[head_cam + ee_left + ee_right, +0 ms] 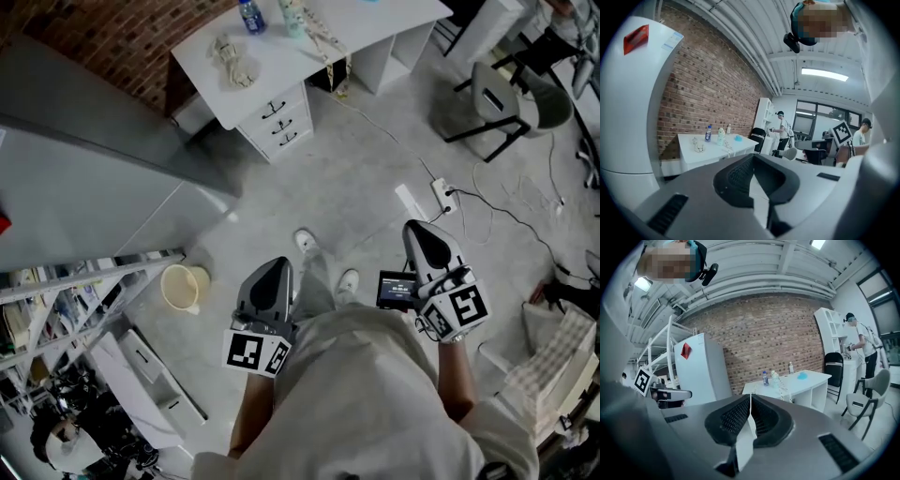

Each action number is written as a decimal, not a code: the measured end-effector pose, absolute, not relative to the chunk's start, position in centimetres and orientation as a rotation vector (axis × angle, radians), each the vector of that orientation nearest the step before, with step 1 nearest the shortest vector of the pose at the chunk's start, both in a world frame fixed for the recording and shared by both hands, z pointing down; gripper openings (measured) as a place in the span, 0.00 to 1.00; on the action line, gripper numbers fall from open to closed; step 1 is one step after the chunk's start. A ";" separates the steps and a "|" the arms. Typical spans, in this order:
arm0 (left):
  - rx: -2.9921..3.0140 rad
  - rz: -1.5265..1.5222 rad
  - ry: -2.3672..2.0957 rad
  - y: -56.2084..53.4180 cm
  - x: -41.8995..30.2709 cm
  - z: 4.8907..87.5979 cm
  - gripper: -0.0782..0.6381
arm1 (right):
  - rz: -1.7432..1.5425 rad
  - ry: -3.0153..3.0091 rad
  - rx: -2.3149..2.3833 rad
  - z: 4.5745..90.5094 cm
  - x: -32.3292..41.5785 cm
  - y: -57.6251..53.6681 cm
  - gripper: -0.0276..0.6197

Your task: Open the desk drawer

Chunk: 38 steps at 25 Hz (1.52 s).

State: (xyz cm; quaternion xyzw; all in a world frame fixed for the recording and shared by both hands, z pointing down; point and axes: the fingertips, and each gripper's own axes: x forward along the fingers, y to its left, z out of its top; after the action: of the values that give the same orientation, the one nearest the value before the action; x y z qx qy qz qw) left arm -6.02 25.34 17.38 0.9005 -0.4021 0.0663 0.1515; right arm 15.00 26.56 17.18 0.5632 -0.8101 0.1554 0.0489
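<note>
Cool, even light falls from a ceiling strip [825, 73] at one o'clock; soft shadows; gripper views bulge, dark at rims.

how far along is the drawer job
Done: nothing; the drawers in the desk all look closed. In hand: nothing; the left gripper and right gripper are shut, empty, with open floor before the desk. Left: approach, grip a handle, pull.

Rough brick wall [122, 52], smooth matt desk [281, 64]
</note>
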 end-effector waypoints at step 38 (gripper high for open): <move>2.267 0.015 -1.684 -3.6 -2.3 17.7 0.12 | 0.986 -2.666 1.209 21.4 19.8 -13.2 0.09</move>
State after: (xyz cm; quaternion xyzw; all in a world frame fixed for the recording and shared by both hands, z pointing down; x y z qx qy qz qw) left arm -2.29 -3.62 17.72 0.7928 -0.5886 0.0051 0.1581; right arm 19.78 -13.18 21.38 0.3912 -0.8628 0.3191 0.0262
